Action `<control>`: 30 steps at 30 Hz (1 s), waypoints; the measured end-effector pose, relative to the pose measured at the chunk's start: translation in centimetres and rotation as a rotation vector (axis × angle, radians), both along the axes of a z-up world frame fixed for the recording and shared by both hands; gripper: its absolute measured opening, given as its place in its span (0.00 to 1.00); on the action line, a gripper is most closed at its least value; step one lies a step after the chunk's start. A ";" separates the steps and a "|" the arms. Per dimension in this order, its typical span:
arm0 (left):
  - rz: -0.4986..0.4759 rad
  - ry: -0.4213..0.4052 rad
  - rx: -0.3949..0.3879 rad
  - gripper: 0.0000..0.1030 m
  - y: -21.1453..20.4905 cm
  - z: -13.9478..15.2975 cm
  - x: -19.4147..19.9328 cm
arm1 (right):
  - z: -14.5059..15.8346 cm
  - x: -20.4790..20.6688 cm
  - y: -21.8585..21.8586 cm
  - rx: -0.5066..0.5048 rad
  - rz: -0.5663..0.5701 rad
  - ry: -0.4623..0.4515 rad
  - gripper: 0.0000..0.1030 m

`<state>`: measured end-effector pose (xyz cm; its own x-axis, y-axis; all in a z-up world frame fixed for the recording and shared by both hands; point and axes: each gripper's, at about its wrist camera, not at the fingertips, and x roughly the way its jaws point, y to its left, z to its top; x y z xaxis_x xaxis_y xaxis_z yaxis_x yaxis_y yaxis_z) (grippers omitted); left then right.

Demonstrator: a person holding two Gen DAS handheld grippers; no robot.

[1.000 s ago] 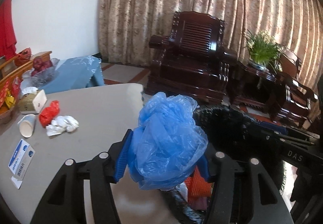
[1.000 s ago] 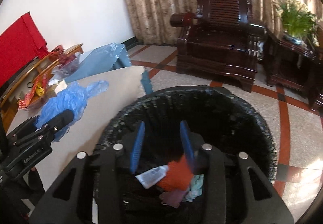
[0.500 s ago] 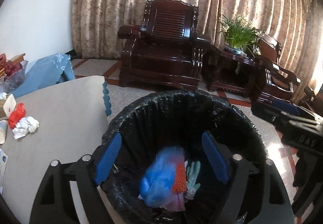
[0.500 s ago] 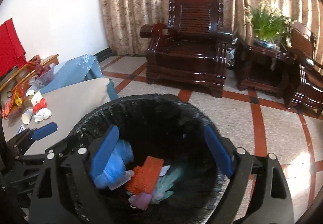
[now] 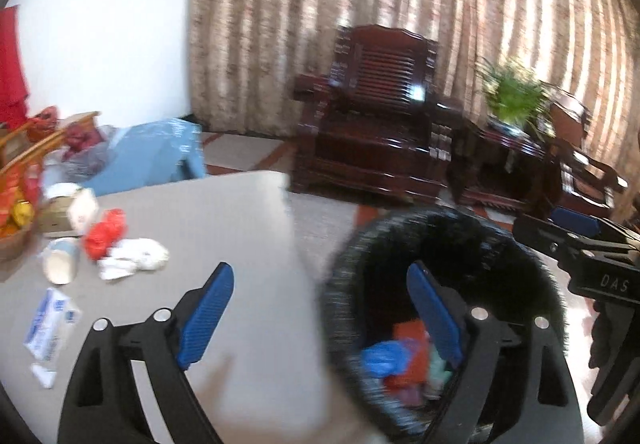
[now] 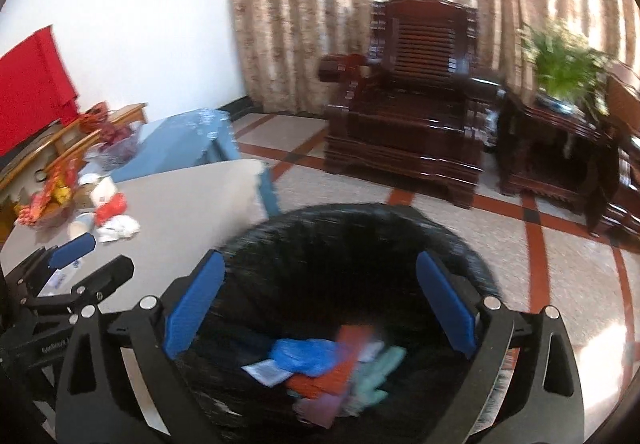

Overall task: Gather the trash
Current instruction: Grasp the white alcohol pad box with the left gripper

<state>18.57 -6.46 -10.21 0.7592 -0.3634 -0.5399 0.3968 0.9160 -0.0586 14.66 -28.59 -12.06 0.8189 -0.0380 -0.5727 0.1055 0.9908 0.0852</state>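
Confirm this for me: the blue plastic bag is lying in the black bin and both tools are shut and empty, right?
Not quite. The blue plastic bag does lie in the black bin, and both tools are empty, but they are open: the right wrist view shows the right tool spread wide, the left wrist view the left tool.

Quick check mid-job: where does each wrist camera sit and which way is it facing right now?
Left wrist: on the left hand-held gripper, angled down across the grey tabletop and black-lined trash bin; its open blue pads and the right hand-held gripper show.
Right wrist: on the right hand-held gripper, open, looking down into the bin; left gripper visible at lower left.
Shared: bin, table litter, dark wooden armchair.
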 end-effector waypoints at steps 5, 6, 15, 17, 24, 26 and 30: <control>0.127 -0.031 0.008 0.85 6.3 0.5 0.5 | 0.7 2.5 6.2 0.000 0.132 -0.027 0.91; 0.151 -0.034 0.010 0.85 7.5 0.5 0.5 | 0.8 2.9 7.2 0.001 0.153 -0.029 0.91; 0.344 -0.032 0.033 0.85 17.6 -0.8 0.8 | -0.2 6.6 16.6 0.014 0.318 -0.013 0.92; 0.383 -0.019 0.051 0.85 19.9 -1.6 1.3 | -0.8 7.3 18.5 0.011 0.350 0.006 0.92; 0.470 0.031 0.068 0.85 25.3 -4.1 2.7 | -3.0 8.6 23.1 0.003 0.410 0.058 0.92; 0.481 0.051 0.071 0.85 26.3 -4.9 3.2 | -3.6 9.0 23.9 0.004 0.419 0.070 0.92; 0.487 0.089 0.054 0.85 27.5 -6.4 3.7 | -4.6 9.7 25.1 -0.001 0.426 0.089 0.92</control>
